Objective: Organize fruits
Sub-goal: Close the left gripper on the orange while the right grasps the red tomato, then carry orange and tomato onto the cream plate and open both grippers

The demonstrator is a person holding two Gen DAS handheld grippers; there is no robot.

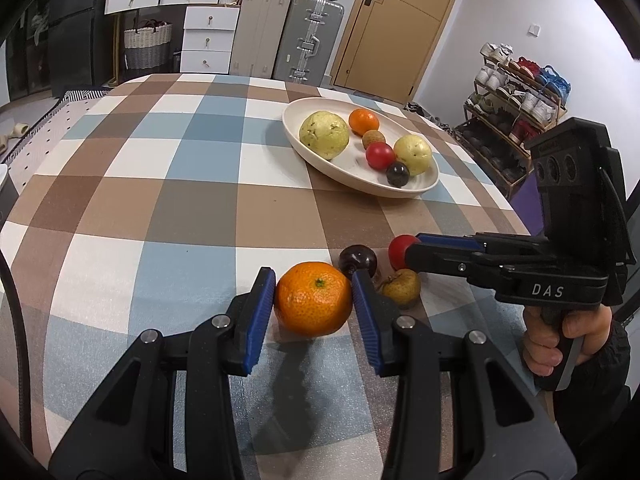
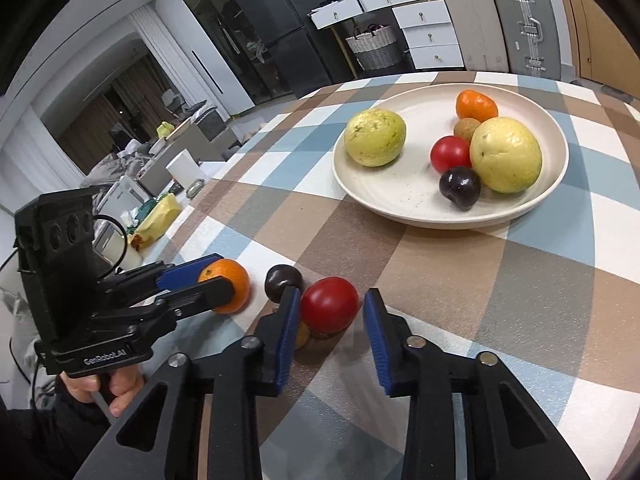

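A cream plate [image 1: 320, 160] [image 2: 392, 196] holds two yellow-green fruits, an orange, a red fruit, a dark plum and a small brown fruit. On the checked cloth in front lie an orange [image 1: 313, 298] [image 2: 236, 282], a dark plum [image 1: 358, 260] [image 2: 282, 278], a red fruit [image 1: 399, 250] [image 2: 330, 304] and a small yellow-brown fruit [image 1: 401, 286]. My left gripper [image 1: 313, 292] has its blue pads touching both sides of the orange. My right gripper [image 2: 331, 312] is open around the red fruit, with a gap at its right pad.
The table's right edge [image 1: 500, 184] drops off near a shoe rack [image 1: 516, 108]. Suitcases [image 1: 308, 36] and white drawers [image 1: 208, 38] stand behind the table. Clutter and a white cup [image 2: 184, 168] lie beyond the table's left edge.
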